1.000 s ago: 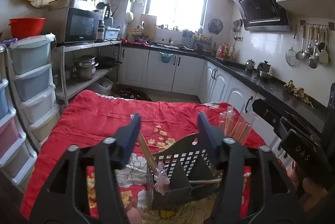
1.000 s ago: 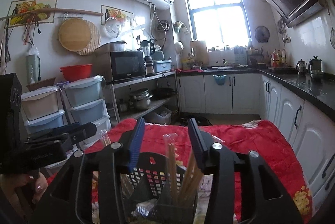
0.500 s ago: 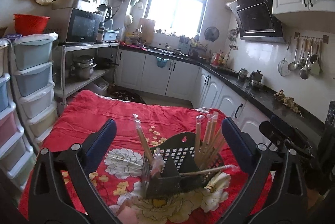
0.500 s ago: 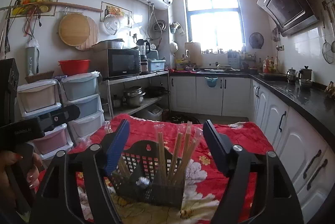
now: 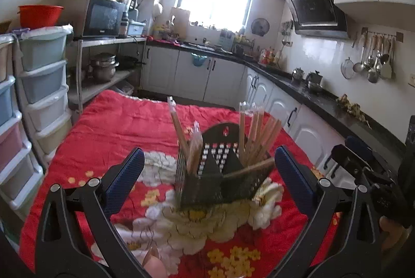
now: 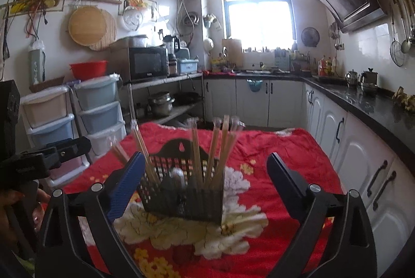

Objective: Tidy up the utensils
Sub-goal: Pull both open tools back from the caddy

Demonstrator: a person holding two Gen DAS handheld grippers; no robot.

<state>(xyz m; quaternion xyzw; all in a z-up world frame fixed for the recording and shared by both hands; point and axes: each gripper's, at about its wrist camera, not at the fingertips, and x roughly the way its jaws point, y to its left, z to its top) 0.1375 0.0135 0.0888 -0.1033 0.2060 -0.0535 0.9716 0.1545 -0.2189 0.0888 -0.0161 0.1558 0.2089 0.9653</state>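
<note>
A black perforated utensil caddy (image 5: 223, 174) (image 6: 181, 195) stands on the red flowered cloth (image 5: 109, 132) (image 6: 285, 156). Wrapped wooden chopsticks (image 5: 255, 135) (image 6: 220, 148) lean upright in its compartments, and one wooden stick (image 5: 249, 168) lies across its right side. My left gripper (image 5: 207, 179) is open, both fingers spread wide in front of the caddy and apart from it. My right gripper (image 6: 203, 179) is open too, held back from the caddy with nothing between its fingers. Each gripper shows at the edge of the other's view.
Stacked plastic drawers (image 5: 39, 86) (image 6: 96, 112) stand left of the table. White cabinets under a black counter (image 5: 311, 96) (image 6: 363, 106) run along the right. A metal shelf with a microwave (image 6: 147, 65) and pots is behind. A hand (image 6: 10, 202) grips the left tool.
Both grippers have opened wide and pulled back from the caddy, which now stands free on the cloth and looks farther off.
</note>
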